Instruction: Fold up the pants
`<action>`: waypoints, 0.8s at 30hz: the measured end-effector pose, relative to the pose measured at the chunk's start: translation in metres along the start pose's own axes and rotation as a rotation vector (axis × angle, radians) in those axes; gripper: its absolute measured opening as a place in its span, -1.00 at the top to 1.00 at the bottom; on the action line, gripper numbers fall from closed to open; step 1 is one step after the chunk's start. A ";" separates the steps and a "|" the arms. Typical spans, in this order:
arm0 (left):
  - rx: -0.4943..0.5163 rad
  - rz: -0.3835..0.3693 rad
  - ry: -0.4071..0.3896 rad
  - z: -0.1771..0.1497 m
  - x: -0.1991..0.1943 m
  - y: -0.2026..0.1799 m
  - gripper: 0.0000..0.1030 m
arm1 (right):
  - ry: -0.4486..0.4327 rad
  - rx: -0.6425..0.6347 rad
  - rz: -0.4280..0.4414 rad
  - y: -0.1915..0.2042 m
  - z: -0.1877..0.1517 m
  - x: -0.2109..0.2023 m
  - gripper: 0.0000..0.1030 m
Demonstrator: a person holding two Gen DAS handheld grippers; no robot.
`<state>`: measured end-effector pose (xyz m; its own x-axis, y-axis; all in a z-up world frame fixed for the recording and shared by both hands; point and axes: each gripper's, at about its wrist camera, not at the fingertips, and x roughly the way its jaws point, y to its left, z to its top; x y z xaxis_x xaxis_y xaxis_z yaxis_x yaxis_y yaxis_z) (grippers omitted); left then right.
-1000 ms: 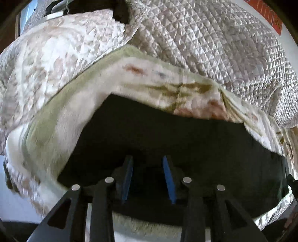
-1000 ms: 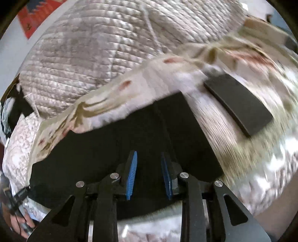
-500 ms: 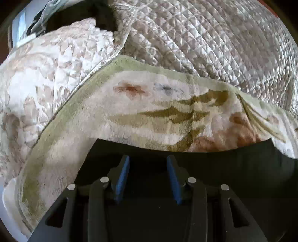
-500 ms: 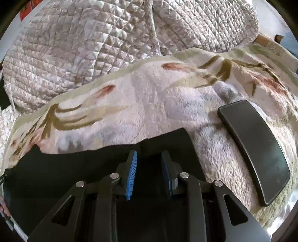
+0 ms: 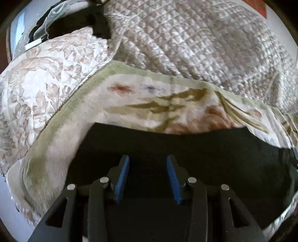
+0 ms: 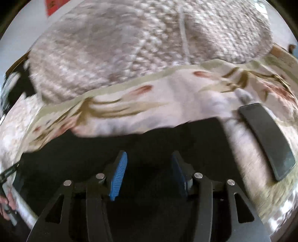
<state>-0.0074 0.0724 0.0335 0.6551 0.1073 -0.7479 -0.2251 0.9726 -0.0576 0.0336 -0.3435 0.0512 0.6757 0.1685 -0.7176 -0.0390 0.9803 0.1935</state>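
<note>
The black pants (image 5: 186, 152) lie spread on the flowered blanket (image 5: 130, 100) of the bed, a dark phone (image 6: 268, 139) beside them, while the left gripper (image 5: 148, 173) hangs over the cloth with jaws apart and empty, and the right gripper (image 6: 149, 171), jaws just opened wider, grips nothing.

A quilted bedspread (image 5: 195, 42) is bunching along the bed's far edge, daylight is glancing off it, and a pale wall (image 6: 22, 24) is showing a red hanging (image 6: 54, 5).
</note>
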 end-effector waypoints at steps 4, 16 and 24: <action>0.023 -0.017 0.005 -0.019 -0.014 -0.014 0.13 | 0.009 -0.122 0.045 0.041 -0.028 -0.013 0.03; 0.062 -0.007 -0.007 -0.055 -0.020 -0.028 -0.02 | 0.042 -0.279 0.060 0.078 -0.078 -0.007 -0.07; 0.057 0.001 -0.036 -0.059 -0.019 -0.030 -0.08 | 0.007 -0.274 0.071 0.080 -0.084 -0.007 -0.23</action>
<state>-0.0558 0.0293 0.0103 0.6806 0.1150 -0.7236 -0.1855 0.9825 -0.0182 -0.0365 -0.2573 0.0155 0.6590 0.2374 -0.7137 -0.2842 0.9571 0.0560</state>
